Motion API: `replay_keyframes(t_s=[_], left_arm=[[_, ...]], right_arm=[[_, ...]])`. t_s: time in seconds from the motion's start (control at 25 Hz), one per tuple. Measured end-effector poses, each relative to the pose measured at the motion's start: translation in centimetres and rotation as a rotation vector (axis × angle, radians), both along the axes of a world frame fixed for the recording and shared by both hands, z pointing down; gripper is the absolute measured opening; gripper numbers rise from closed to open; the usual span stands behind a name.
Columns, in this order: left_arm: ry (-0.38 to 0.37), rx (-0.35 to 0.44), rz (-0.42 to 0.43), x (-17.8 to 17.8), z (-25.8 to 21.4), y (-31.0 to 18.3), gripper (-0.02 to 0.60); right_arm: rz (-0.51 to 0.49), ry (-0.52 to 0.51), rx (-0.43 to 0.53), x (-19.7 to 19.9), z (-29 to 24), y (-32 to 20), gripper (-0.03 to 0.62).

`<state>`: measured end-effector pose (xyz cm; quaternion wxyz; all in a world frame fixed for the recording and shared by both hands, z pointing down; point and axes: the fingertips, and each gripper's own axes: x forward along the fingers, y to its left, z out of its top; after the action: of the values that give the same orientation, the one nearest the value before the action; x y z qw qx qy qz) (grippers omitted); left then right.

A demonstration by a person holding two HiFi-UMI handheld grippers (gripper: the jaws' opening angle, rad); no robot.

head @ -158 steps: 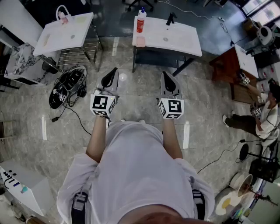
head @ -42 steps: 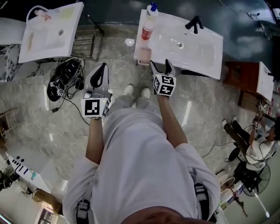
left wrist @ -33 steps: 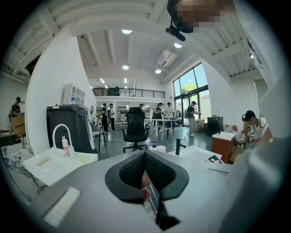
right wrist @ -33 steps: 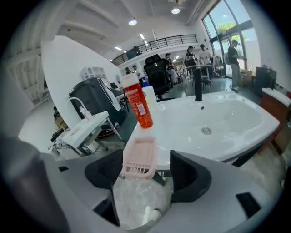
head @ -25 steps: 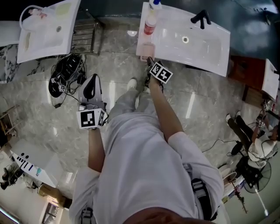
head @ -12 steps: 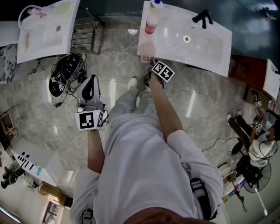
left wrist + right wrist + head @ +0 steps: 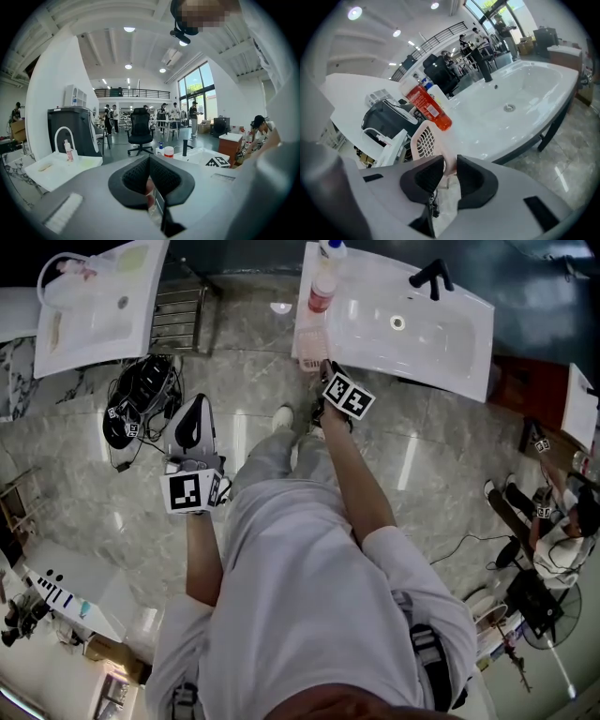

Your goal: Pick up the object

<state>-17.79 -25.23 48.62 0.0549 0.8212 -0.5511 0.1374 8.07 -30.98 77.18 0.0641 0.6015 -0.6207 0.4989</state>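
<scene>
The right claw (image 7: 325, 367) has come forward to the near left corner of the white ceramic washbasin (image 7: 441, 362). There stands the pink plastic basket with a lattice wall (image 7: 309, 338), which I take to be the object of the task. A moment ago this claw was spread wide in front of the basket. Now, in the right gripper view, the right claw (image 7: 450, 171) is closing, and the near wall of the basket (image 7: 424, 138) is between the two black pads. The pads seem to pinch it already from both sides.

The basket itself has not changed its place. It is on the corner of the washbasin (image 7: 534, 93), just beside the red plastic bottle with a white cap (image 7: 426, 105), and it looks not yet lifted.

The left claw (image 7: 197, 404) has stayed low at the person's side, above the grey marble floor (image 7: 75, 484) and well apart from the washbasin. In the left gripper view the left claw (image 7: 149, 176) is pressed together, and I see no object in it.

In my judgement, the grasp is nearly complete. What remains is to finish the closing and to raise the basket straight up. The grip is only on one thin wall, so the basket may tilt, and it could touch the red bottle (image 7: 321, 292) if it swings.
</scene>
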Motion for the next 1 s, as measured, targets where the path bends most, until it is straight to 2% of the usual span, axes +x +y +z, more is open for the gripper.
replay_keyframes(t_s=[0.24,0.68,1.0], left_arm=[[0.024,0.042,0.035,1.3,-1.3,-1.1,0.000],[0.084,0.144,0.101,4.1,-5.2,-2.6,0.000],[0.126,0.235,0.137,6.7,-9.0,-3.6,0.000]], right_arm=[[-0.065,0.095,0.150,0.8,-6.1,-1.3,0.089],[-0.222,0.401,0.563,0.2,-23.8,-1.3,0.089],[-0.249,0.555,0.828,0.5,-35.7,0.7,0.089]])
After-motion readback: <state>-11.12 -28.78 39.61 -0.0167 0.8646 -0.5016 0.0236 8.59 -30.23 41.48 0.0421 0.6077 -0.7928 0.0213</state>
